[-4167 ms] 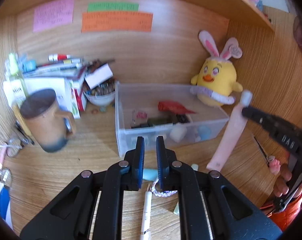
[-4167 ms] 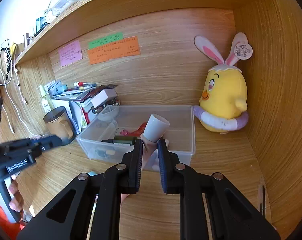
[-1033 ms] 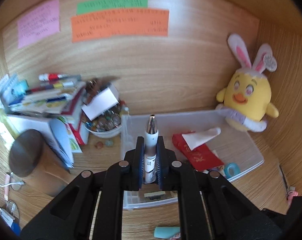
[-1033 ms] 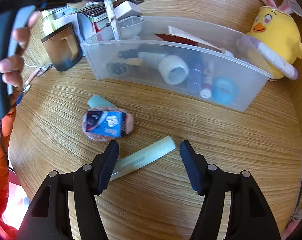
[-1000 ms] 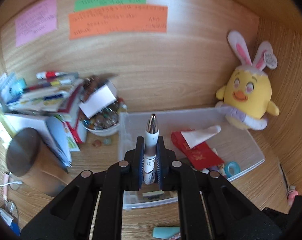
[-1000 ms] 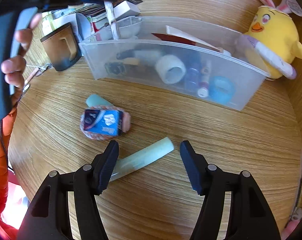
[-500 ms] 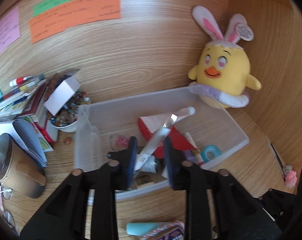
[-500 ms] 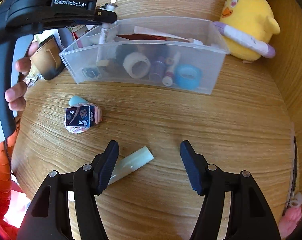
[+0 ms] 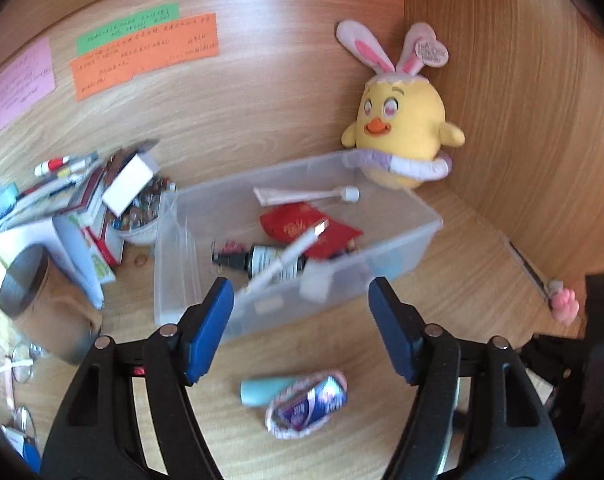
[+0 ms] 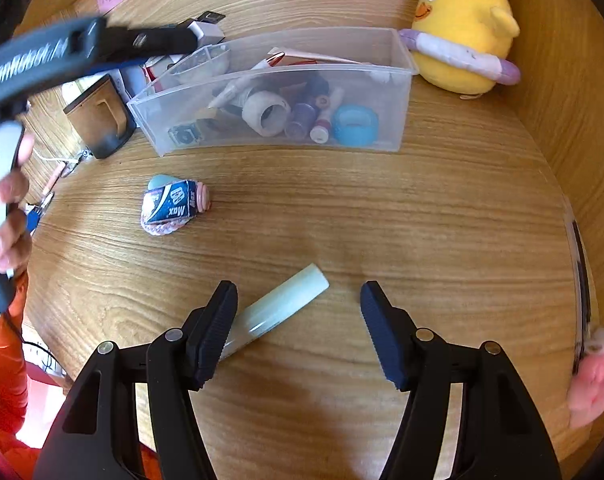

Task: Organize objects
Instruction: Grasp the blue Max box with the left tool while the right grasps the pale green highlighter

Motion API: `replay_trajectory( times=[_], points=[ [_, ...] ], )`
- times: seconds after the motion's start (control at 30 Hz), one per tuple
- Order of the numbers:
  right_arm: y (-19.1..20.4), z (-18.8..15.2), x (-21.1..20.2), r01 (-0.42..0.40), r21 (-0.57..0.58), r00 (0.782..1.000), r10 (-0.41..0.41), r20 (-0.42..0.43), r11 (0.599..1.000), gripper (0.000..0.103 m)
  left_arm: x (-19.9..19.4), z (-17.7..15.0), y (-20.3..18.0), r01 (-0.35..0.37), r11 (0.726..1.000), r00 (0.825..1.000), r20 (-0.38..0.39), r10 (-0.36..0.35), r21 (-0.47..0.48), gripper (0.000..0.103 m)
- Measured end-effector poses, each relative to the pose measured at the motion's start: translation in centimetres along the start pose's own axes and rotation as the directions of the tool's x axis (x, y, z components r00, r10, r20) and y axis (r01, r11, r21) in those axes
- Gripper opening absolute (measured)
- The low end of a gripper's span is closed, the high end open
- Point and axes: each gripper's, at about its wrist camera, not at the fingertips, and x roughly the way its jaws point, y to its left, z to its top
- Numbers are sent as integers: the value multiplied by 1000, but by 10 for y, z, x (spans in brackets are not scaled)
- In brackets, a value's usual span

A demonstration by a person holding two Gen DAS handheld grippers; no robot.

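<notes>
A clear plastic bin (image 9: 418, 240) (image 10: 398, 80) holds several small items. A white pen (image 9: 289, 256) with a metal tip leans inside it; it also shows in the right wrist view (image 10: 237, 84). My left gripper (image 9: 299, 332) is open and empty in front of the bin. My right gripper (image 10: 299, 328) is open and empty over the desk, with a pale green tube (image 10: 277, 308) lying by its left finger. A blue staple box on a pink pouch (image 10: 169, 204) (image 9: 306, 408) lies loose on the desk, with a teal object (image 9: 261, 390) beside it.
A yellow bunny-eared plush (image 9: 398, 132) (image 10: 462, 28) stands at the bin's right end. A brown mug (image 9: 33, 300) (image 10: 97, 120), stacked books (image 9: 61, 208) and a bowl (image 9: 141, 220) are left of the bin. Scissors with a pink charm (image 10: 586, 340) lie at the right wall.
My left gripper opened and let go of the white pen, which now leans in the bin. The left gripper pulled back. My right gripper moved closer to the green tube.
</notes>
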Motion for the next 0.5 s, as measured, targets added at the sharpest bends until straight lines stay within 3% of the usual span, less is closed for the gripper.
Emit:
replay_trajectory(
  times=[0.13,0.3,0.5],
  points=[
    [5,-12,-5,2,5,1000,-2,23,1000,55,0,-22,1,-9,1000,999,-40,9,-8,70],
    [16,-18,-9,11,-35,999,-10,31,999,22,1,-42,7,-9,999,997,-72,7,-32,70],
    [18,-16,-4,20,-56,999,-17,49,998,15,4,-66,14,15,997,992,-122,-23,-69,70]
  ],
)
